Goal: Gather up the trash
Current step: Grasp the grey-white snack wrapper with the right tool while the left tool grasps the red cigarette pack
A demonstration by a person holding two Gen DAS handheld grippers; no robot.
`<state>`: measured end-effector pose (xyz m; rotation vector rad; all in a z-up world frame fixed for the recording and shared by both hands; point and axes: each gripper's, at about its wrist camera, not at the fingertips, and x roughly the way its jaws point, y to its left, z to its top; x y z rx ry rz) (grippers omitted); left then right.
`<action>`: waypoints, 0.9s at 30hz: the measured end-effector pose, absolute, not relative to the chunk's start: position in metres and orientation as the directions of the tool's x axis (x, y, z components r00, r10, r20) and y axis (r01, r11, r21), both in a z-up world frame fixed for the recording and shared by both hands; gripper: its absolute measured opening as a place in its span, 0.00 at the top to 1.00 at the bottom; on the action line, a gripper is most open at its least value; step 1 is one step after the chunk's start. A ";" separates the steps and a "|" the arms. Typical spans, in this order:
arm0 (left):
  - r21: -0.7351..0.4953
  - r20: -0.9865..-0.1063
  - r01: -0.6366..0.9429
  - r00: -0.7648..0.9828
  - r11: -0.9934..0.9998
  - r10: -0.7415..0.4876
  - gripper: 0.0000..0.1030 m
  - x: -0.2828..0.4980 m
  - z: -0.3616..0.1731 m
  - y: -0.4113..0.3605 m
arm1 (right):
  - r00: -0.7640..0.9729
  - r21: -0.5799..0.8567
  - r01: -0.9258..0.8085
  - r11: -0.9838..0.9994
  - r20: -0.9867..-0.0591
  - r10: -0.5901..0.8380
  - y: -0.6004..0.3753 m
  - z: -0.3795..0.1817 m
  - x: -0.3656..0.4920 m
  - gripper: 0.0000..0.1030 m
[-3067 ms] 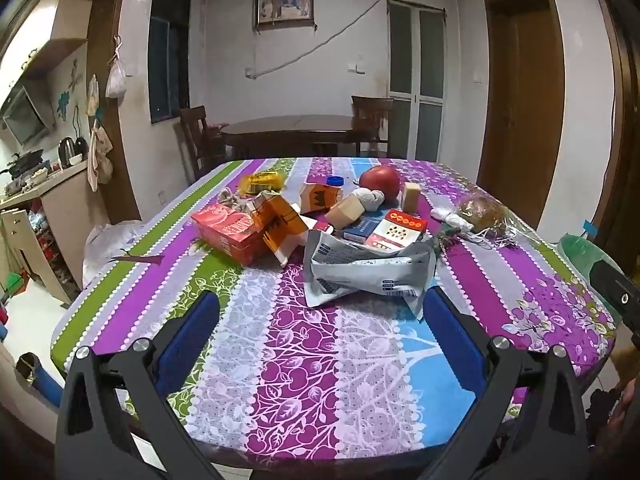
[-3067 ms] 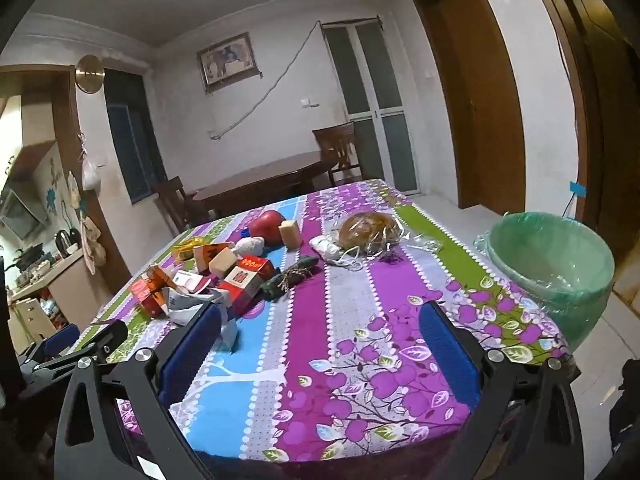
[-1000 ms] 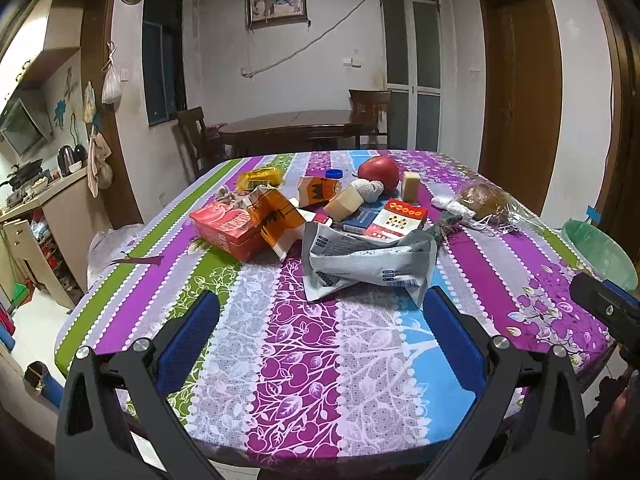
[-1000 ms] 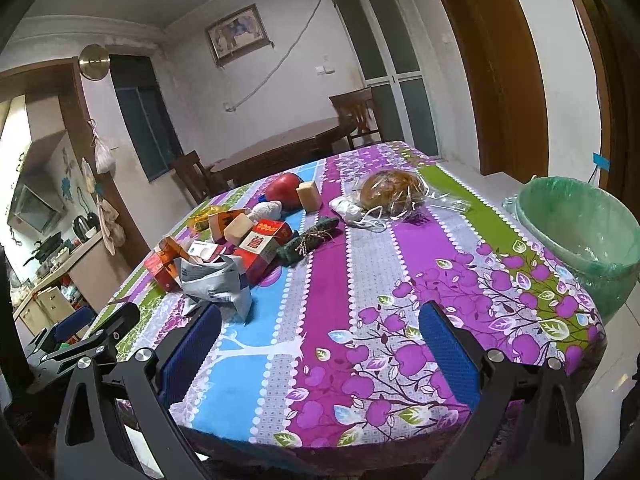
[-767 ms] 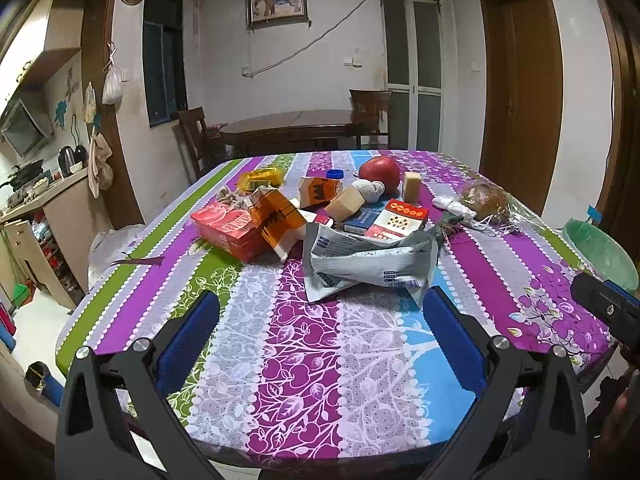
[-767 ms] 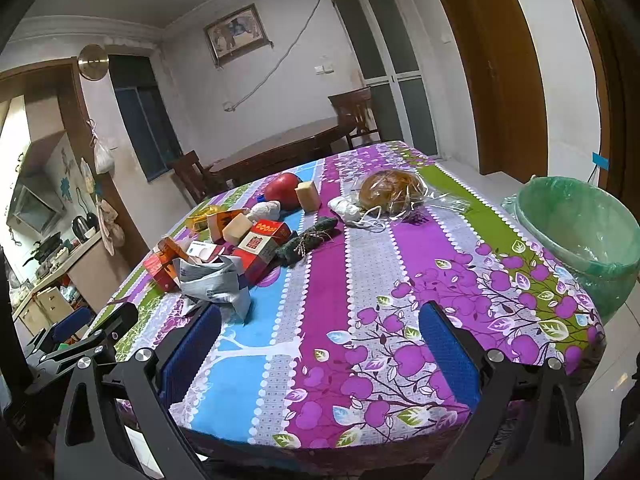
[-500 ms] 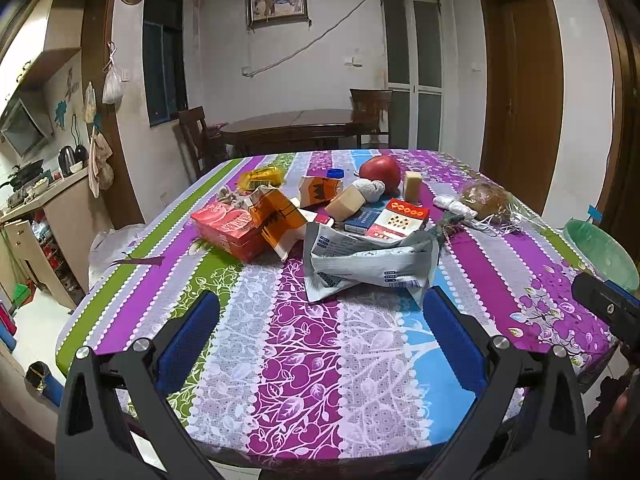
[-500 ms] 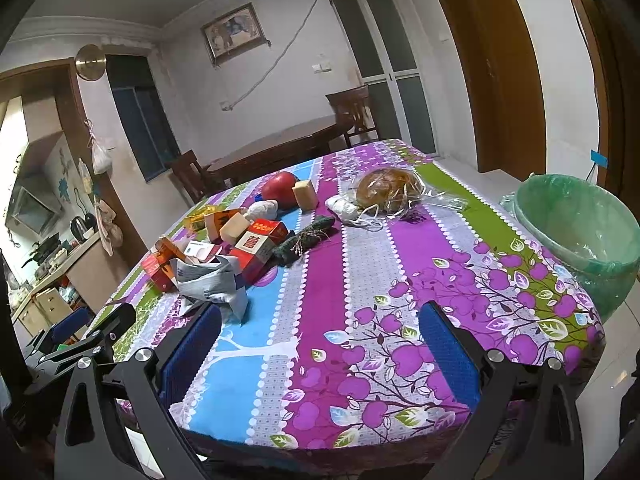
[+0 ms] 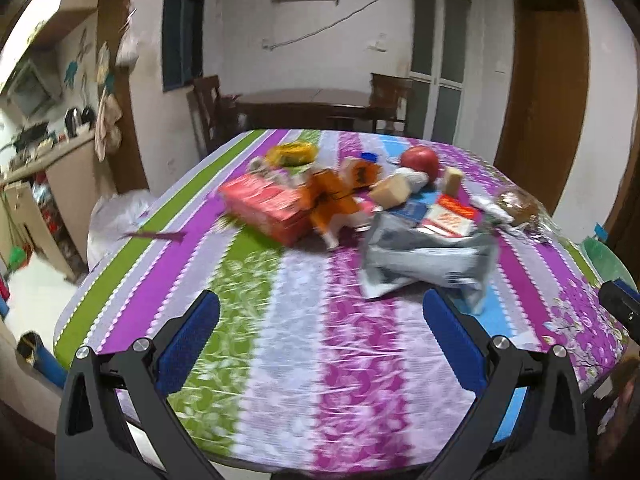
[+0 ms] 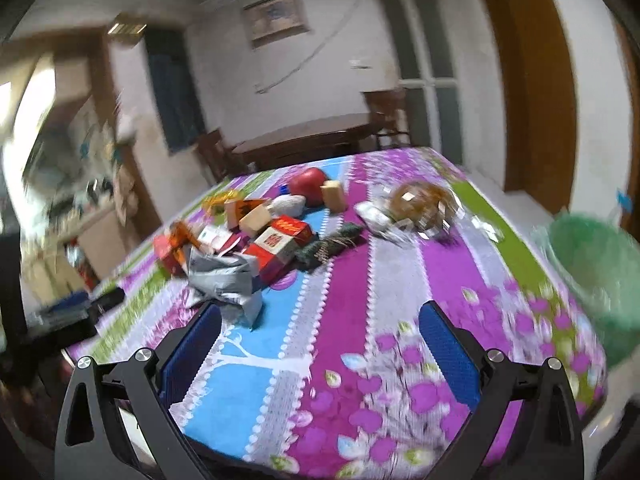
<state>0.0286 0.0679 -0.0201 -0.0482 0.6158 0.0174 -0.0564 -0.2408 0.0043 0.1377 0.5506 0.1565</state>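
A pile of litter lies on the striped flowered tablecloth (image 9: 304,320): a crumpled grey foil bag (image 9: 428,264), a flat red carton (image 9: 264,208), an orange carton (image 9: 332,204), a red-and-white box (image 9: 450,216) and a red apple (image 9: 420,160). My left gripper (image 9: 320,320) hangs open over the near table edge, short of the grey bag. My right gripper (image 10: 318,332) is open too, over the near right of the cloth, its left pad close to the grey bag (image 10: 224,276). A green-lined bin (image 10: 596,268) stands beside the table's right edge.
A bagged brown bun (image 10: 420,200), a dark green wrapper (image 10: 328,244) and tan blocks (image 10: 334,194) lie further back. Behind the table stand a dark wooden table (image 9: 304,104) and chairs. A door (image 9: 548,92) is at the right, a kitchen counter (image 9: 48,168) at the left.
Both views have swung and gone blurred. The left gripper turned left, so the pile sits further right. The right gripper moved closer to the pile; the bin slid to the frame's right edge.
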 end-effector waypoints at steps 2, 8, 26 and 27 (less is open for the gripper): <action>-0.068 -0.585 -0.045 0.811 0.997 -0.004 0.05 0.028 -0.023 0.084 | 0.826 0.050 -0.207 0.977 -0.526 0.202 -0.219 0.007 -0.047 0.04; -0.161 -0.600 -0.083 0.799 0.983 -0.031 0.05 0.030 -0.028 0.117 | 0.857 -0.477 -0.402 0.782 -0.496 0.138 -0.130 -0.002 -0.031 0.04; -0.269 -0.647 -0.136 0.759 0.953 -0.074 0.05 0.054 -0.046 0.153 | 0.780 -0.692 -0.563 0.452 -0.626 0.012 -0.046 -0.055 0.044 0.68; -0.266 -0.648 -0.130 0.758 0.955 -0.077 0.05 0.057 -0.046 0.150 | 0.776 -0.673 -0.565 0.476 -0.630 0.030 -0.050 -0.051 0.040 0.69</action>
